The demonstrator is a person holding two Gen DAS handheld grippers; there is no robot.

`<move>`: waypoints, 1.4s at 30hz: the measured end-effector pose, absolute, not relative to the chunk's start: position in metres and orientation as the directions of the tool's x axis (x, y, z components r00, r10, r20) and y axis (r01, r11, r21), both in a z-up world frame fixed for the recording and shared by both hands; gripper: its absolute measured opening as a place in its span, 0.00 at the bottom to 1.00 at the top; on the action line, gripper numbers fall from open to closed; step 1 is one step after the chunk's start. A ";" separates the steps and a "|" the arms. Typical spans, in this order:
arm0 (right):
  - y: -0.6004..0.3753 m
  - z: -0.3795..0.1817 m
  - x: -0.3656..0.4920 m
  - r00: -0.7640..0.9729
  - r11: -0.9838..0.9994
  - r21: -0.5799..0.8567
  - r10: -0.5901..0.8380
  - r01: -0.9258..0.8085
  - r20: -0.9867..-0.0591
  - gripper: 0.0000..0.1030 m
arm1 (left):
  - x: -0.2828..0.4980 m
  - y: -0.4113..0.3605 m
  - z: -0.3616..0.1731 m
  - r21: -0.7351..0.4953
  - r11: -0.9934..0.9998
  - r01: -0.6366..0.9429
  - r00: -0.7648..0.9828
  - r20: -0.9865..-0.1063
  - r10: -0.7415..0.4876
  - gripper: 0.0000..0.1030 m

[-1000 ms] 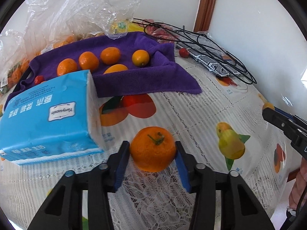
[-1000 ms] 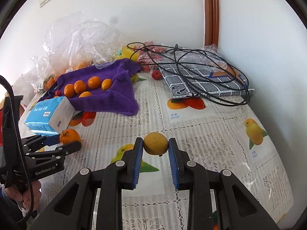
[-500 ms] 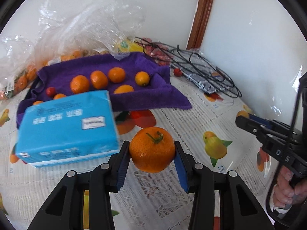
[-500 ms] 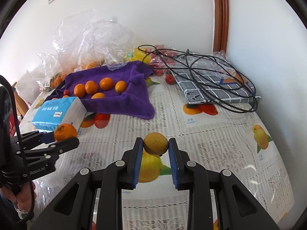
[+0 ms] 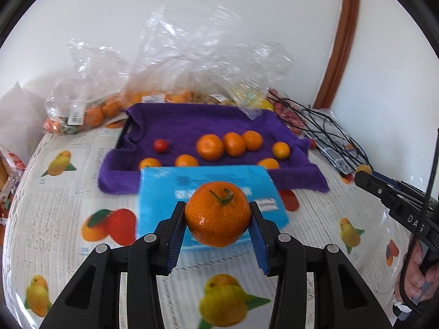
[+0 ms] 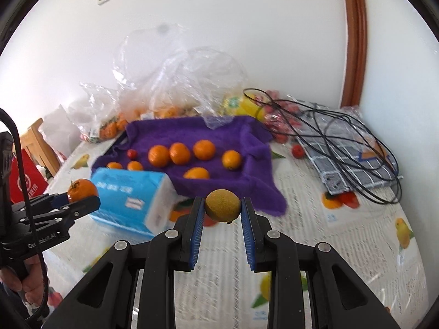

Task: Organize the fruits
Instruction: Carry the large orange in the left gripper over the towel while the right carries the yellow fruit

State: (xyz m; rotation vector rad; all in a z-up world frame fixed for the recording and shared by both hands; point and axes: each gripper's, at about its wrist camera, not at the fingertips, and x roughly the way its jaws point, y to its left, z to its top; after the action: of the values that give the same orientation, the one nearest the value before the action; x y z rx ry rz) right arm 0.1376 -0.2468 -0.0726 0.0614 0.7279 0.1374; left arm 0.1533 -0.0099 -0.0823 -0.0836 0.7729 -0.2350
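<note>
My left gripper [image 5: 217,220] is shut on an orange tangerine [image 5: 217,213] with a green stem, held in the air above the table; the same tangerine [image 6: 82,189] shows at the left of the right wrist view. My right gripper [image 6: 222,209] is shut on a small yellow-brown fruit [image 6: 222,205], also lifted off the table. Beyond both lies a purple towel [image 5: 192,122] over a tray, carrying several oranges [image 5: 210,146] and a small red fruit [image 5: 160,145]. The purple towel [image 6: 175,131] sits ahead and to the left in the right wrist view.
A blue tissue pack [image 5: 208,181] lies in front of the towel, under the left gripper. Clear plastic bags [image 5: 192,54] with more fruit stand by the wall. Black cables [image 6: 343,134] lie on a checked cloth at the right. A small red fruit [image 6: 297,151] rests near them.
Both grippers have risen off the table with their fruits and moved toward the purple towel. The tissue pack now sits under the left gripper rather than to its left.
</note>
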 end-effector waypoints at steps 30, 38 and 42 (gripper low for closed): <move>-0.194 -0.062 0.244 0.761 0.972 0.176 0.230 -0.154 -0.606 0.26 | 0.244 0.032 -0.064 -0.199 0.978 0.069 0.736 -0.651 -0.185 0.41; -0.197 -0.088 0.252 0.750 0.971 0.180 0.234 -0.155 -0.619 0.26 | 0.248 0.031 -0.084 -0.185 0.980 0.076 0.718 -0.672 -0.183 0.41; -0.201 -0.097 0.254 0.756 0.979 0.145 0.201 -0.140 -0.623 0.26 | 0.250 0.032 -0.089 -0.192 0.979 0.073 0.712 -0.677 -0.186 0.41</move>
State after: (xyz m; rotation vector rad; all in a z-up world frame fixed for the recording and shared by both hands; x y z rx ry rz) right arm 0.2540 -0.2008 -0.0965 0.0918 0.6891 0.1860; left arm 0.2502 0.0318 -0.0888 -0.1554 0.7661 -0.1445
